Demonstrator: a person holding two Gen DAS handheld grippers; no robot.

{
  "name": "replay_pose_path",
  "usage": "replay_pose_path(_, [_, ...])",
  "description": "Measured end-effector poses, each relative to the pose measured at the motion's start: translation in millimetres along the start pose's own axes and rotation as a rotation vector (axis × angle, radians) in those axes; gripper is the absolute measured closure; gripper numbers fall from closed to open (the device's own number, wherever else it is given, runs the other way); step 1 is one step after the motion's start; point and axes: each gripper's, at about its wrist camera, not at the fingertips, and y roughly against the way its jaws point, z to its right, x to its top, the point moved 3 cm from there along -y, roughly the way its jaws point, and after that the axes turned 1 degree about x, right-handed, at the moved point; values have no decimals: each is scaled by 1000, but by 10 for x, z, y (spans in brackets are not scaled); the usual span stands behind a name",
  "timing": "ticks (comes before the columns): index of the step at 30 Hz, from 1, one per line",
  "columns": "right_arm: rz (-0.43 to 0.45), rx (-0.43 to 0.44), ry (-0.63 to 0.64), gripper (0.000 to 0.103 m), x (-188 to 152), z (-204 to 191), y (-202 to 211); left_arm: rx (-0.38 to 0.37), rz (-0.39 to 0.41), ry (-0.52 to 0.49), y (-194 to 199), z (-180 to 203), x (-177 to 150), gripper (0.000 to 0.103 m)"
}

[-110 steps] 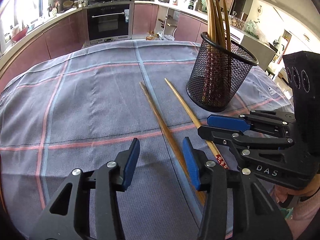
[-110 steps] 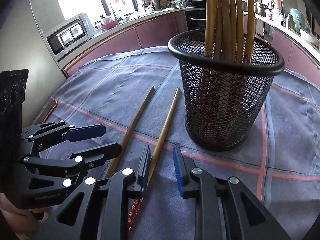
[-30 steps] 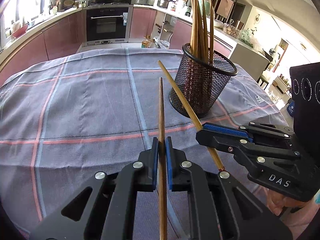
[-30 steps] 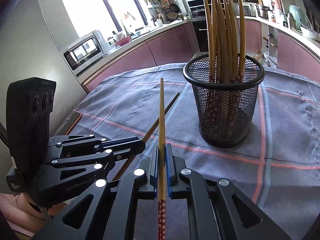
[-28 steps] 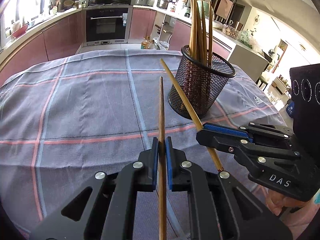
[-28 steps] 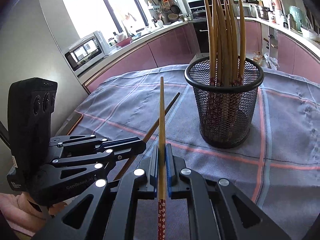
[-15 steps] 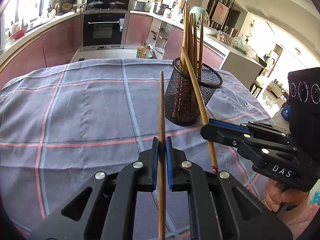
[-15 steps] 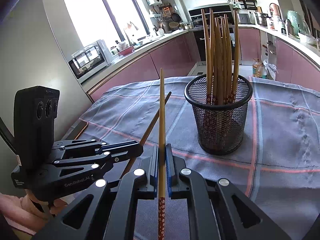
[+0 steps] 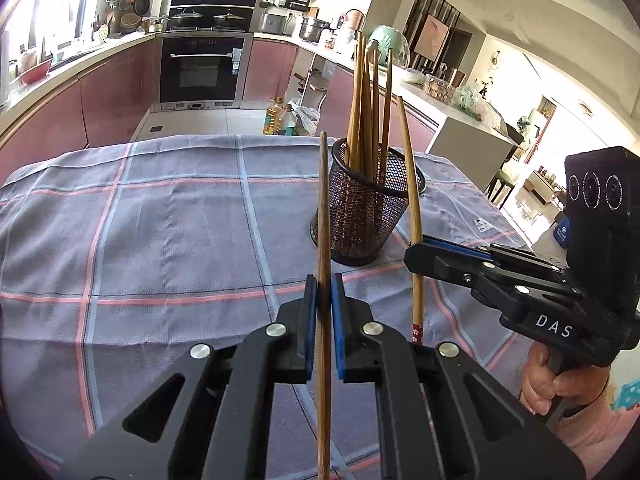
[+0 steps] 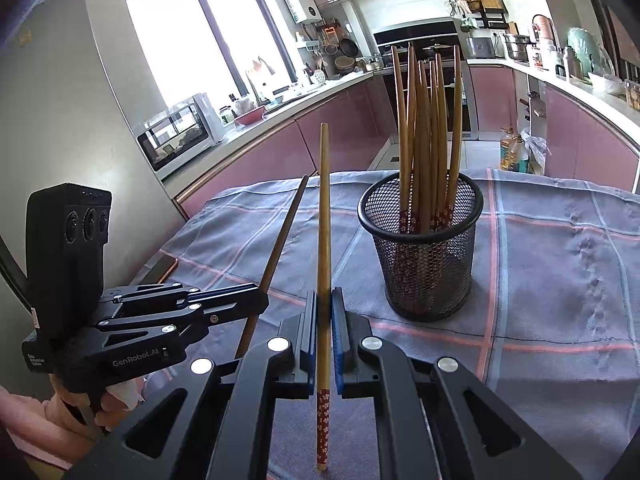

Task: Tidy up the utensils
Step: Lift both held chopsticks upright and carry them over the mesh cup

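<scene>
Both chopsticks were off the cloth-covered counter (image 9: 160, 216) and in the air at this moment. A few seconds earlier they had lain side by side on the checked cloth, my two tools open above them. Now my left tool (image 9: 323, 320) was clamped tight on the plain brown chopstick (image 9: 322, 208), its blue pads (image 9: 310, 320) pressed to either side of the shaft. My right tool (image 10: 323, 332) was closed just as tightly on the lighter chopstick (image 10: 323, 240) with the red flowered end, which hung below the pads.

Over the last second I had raised both tools and drawn back a little. The black mesh holder (image 10: 420, 256) had shrunk in both views, and more of the kitchen showed above it. The two sticks had also tipped from a low slant toward upright, thin tips up.

The holder stood on the cloth ahead of me and to the right of both sticks. It held a bunch of matching chopsticks (image 10: 424, 140), patterned ends down. Nothing else was left lying on the cloth in view.

As I judged it, these were the last two strays, already standing the same way as the bunch. What remained was to carry each over the rim and let it drop in.
</scene>
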Motion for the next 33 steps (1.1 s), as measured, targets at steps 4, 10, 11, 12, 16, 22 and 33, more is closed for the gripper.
replay_pose_path(4, [10, -4, -2, 97, 12, 8, 31, -8, 5, 0, 17, 6, 13, 95])
replay_pose_path(10, [24, -10, -2, 97, 42, 21, 79, -14, 22, -4, 51, 19, 39, 95])
replay_pose_path(11, [27, -12, -2, 97, 46, 25, 86, -16, 24, -6, 62, 25, 43, 95])
replay_pose_path(12, [29, -12, -3, 97, 55, 32, 94, -17, 27, -6, 70, 32, 48, 95])
replay_pose_path(16, [37, -14, -5, 97, 81, 36, 98, -25, 37, -4, 101, 60, 67, 95])
replay_pose_path(22, [53, -18, -2, 97, 103, 43, 148, -38, 41, -5, 103, 88, 92, 95])
replay_pose_path(33, [90, -31, 5, 97, 187, 66, 257, -68, 55, 1, 153, 87, 146, 95])
